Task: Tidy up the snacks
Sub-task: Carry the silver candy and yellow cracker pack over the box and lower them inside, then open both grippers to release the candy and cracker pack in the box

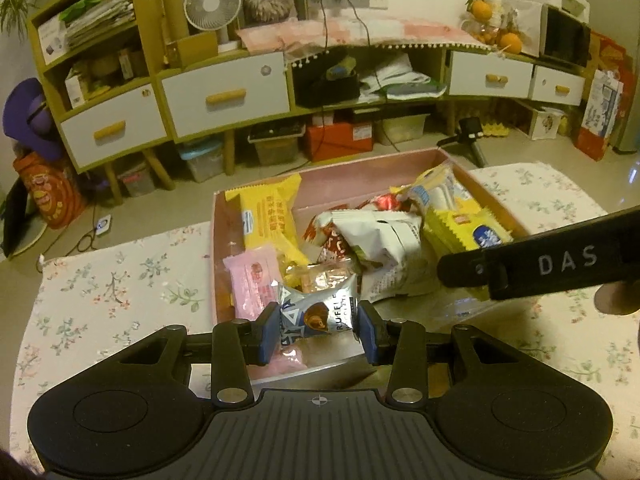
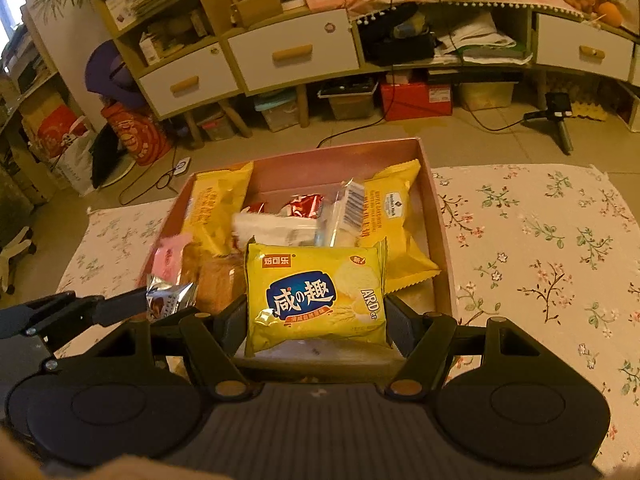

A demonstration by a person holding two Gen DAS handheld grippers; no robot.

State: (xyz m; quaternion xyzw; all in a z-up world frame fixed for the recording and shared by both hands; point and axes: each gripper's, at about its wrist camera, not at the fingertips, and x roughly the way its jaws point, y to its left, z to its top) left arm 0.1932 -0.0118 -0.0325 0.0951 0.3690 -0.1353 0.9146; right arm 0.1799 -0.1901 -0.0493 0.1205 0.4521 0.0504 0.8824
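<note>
Left gripper (image 1: 319, 322) – clamps silver "RUFFLE" packet (image 1: 320, 312) | right gripper (image 2: 316, 312) – grips yellow "ARD" pack (image 2: 316, 296) | over pink box (image 2: 440, 232)

Both wrist views look forward and down, from close above the near edge of the box (image 1: 256, 196) (image 2: 436, 216), left view from its left; both share the cabinet (image 1: 224, 92) (image 2: 292, 52).
</note>
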